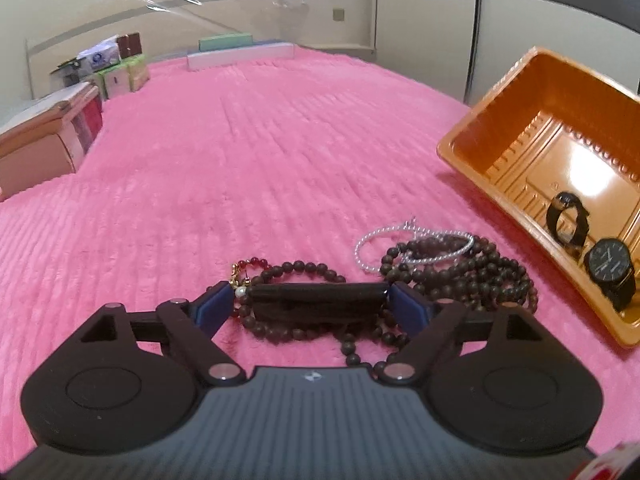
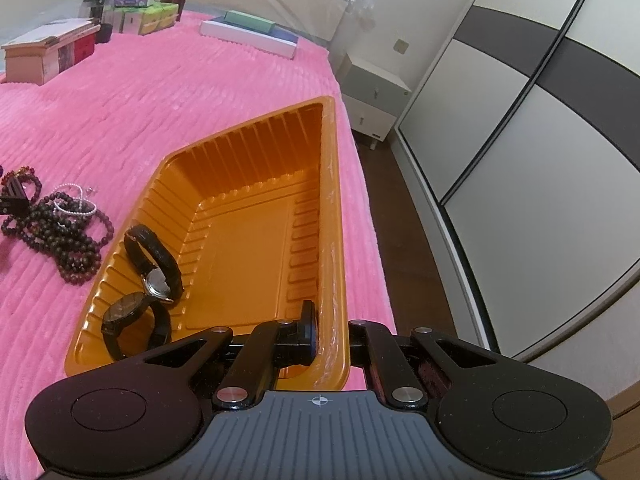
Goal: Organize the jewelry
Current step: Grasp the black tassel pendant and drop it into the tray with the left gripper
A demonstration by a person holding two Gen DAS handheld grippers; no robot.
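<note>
Right wrist view takes in the pink bedspread (image 2: 200,92) first, a ribbed plush cover that carries everything; its right edge drops to a dark floor beside a wardrobe. Against that edge lies the orange tray (image 2: 248,240), a deep ribbed plastic tub. The right gripper (image 2: 332,340) is clamped on the tray's near right rim, one finger inside the wall and one outside. My guess is the grip is there to steady or tilt the light tub so it cannot slide on the soft cover while pieces go in; in the left wrist view the tray looks tipped up toward the jewelry, which would fit that. Two black wristwatches (image 2: 154,264) already rest along the tray's left wall, so sorting seems partly done.

Left of the tray, on the open bedspread, sits the pile awaiting sorting: a long strand of dark brown beads (image 1: 460,276) heaped in loops, with a clear bead bracelet (image 1: 384,248) lying across its top. Just beside it are a smaller brown bead bracelet (image 1: 304,270) and a red bead bracelet (image 1: 252,264) with a gold clasp.

The left gripper (image 1: 316,300) has its blue-padded fingers set wide, with a flat black bar (image 1: 320,296) spanning the gap; whether it is gripped or merely lying between them I cannot tell
</note>
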